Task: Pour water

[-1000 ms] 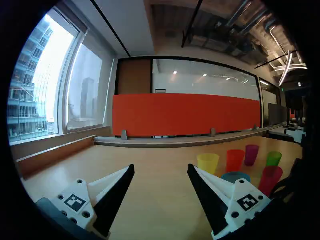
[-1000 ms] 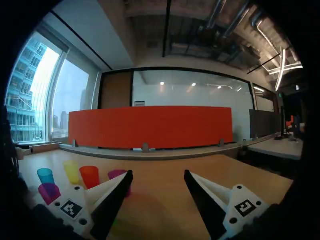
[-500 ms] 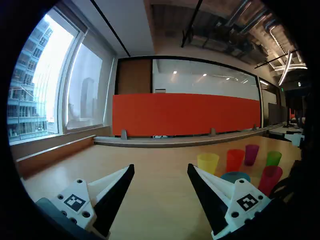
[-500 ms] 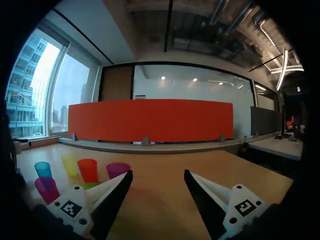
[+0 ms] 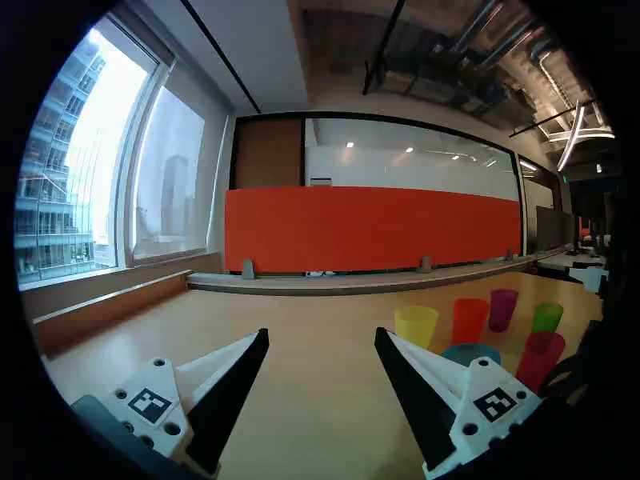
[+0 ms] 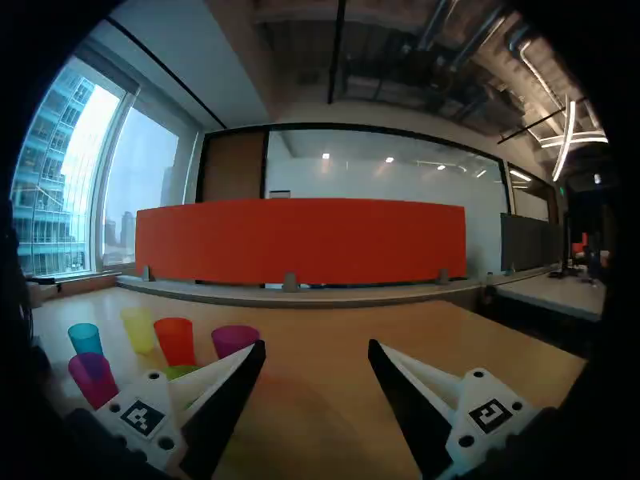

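The left gripper (image 5: pixel 321 334) is held low and roughly level over the wooden table (image 5: pixel 320 416), pointed toward the orange partition (image 5: pixel 368 228). Its jaws are spread wide, and bare tabletop is seen in the gap. The right gripper (image 6: pixel 316 346) is held in the same low, level pose, its jaws likewise spread wide over bare wood.

Six translucent plastic cups are grouped upright on the table. In the left gripper view, the orange cup (image 5: pixel 470 318) is seen beyond the right finger. A yellow cup (image 5: pixel 416 324) is placed just left of the orange cup, a purple cup (image 5: pixel 503 308) just right of it and slightly farther back, and a green cup (image 5: pixel 547 316) farther right. A blue cup (image 5: pixel 470 353) is set directly in front of the orange cup, partly hidden by the finger. A pink cup (image 5: pixel 541 356) is set nearer and to the right of the orange cup. In the right gripper view the orange cup is seen beyond the left finger. Whether any cup holds water cannot be told.
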The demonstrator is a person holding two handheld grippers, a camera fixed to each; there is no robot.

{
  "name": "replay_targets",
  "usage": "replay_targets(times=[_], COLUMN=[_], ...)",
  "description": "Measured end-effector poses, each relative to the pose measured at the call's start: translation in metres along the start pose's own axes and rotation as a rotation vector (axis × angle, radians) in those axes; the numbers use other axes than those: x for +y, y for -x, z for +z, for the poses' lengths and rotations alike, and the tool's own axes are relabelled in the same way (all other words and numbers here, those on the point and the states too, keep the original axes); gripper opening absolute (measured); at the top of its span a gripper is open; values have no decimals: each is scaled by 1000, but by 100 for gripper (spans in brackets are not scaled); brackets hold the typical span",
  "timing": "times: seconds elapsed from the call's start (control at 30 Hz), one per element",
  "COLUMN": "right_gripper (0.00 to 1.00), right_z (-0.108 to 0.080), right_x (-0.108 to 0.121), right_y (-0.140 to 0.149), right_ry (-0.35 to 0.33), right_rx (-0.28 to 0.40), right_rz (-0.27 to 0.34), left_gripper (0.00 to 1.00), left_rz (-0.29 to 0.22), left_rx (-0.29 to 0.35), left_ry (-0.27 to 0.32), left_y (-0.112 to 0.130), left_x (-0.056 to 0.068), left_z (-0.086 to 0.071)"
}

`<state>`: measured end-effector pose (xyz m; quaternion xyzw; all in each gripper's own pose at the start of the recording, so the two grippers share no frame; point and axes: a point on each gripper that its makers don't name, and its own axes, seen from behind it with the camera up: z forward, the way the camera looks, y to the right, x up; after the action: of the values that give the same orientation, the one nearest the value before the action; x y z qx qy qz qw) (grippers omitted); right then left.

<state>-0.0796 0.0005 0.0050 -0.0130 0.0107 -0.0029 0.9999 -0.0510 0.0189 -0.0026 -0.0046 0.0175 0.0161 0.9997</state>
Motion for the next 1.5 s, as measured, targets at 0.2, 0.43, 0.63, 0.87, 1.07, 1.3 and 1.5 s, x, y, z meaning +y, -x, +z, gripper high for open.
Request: replay_targets(times=[0.2, 0.43, 0.63, 0.87, 1.07, 1.3, 1.5], right_gripper=[99, 99, 99, 99, 99, 99, 99], right_z=[1, 2, 2, 2, 1, 2, 2], right_x=[1, 1, 1, 1, 1, 1, 1], right_y=[1, 1, 3, 3, 3, 2, 2], right_ry=[2, 2, 2, 2, 2, 2, 2], right_rx=[-3, -3, -3, -3, -3, -3, -4], right_rz=[2, 1, 1, 1, 2, 1, 1], left_gripper=[99, 99, 99, 99, 99, 99, 99], left_rz=[0, 0, 0, 0, 0, 0, 0], left_rx=[0, 0, 0, 0, 0, 0, 0], left_ry=[0, 0, 0, 0, 0, 0, 0], left_y=[1, 0, 0, -1, 0, 0, 0], left_x=[0, 1, 0, -1, -1, -1, 0], left_z=[1, 1, 0, 1, 1, 2, 1])
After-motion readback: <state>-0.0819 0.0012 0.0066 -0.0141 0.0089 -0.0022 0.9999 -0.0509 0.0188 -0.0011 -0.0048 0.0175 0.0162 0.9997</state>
